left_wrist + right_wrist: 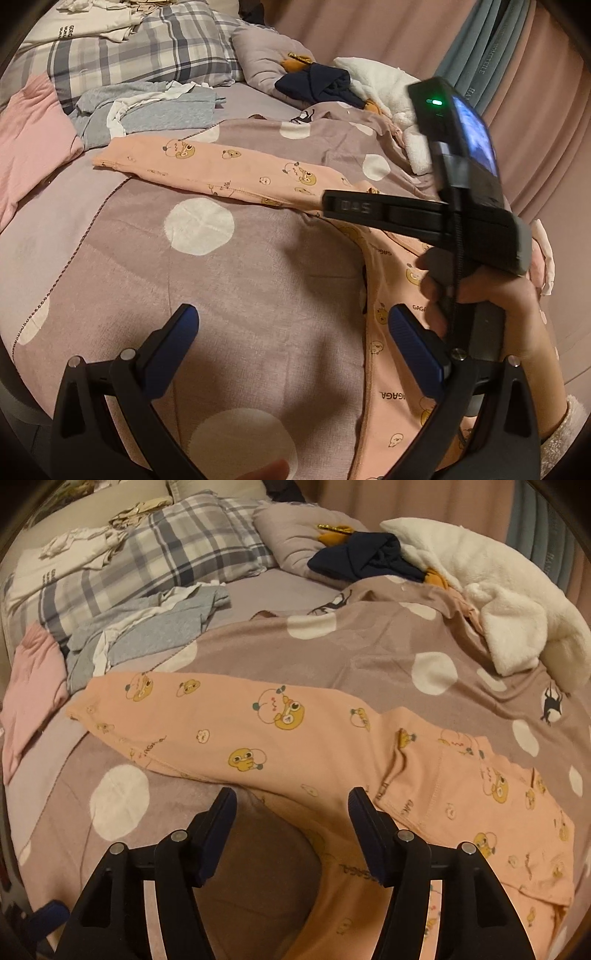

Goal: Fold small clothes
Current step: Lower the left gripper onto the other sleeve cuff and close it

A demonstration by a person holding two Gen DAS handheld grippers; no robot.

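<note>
Blue-padded fingers of the left gripper (293, 325) sit at the bottom of the left wrist view, spread wide with nothing between them, hanging over a mauve blanket (236, 288) with big white dots. It covers a bed; pink curtains (546, 110) and a teal one fill the upper right. The peach pajama pants (229, 173) lie as a long band from middle left down to lower right, then bend toward the bottom edge. "GAGA" is printed on them upside down, near the right finger. The right gripper (347, 208) crosses in from the right, held by a hand (491, 306); its side reads "D&S" or similar, hard to tell.

Right wrist view: the right gripper (291, 805) has its jaws apart, gripping nothing, fabric just below. The pants (258, 723) run with their long axis from left to lower right, cuff end pointing left. A plaid pillow (166, 557), grey clothes (147, 627) and a white fleece (498, 602) sit up top.
</note>
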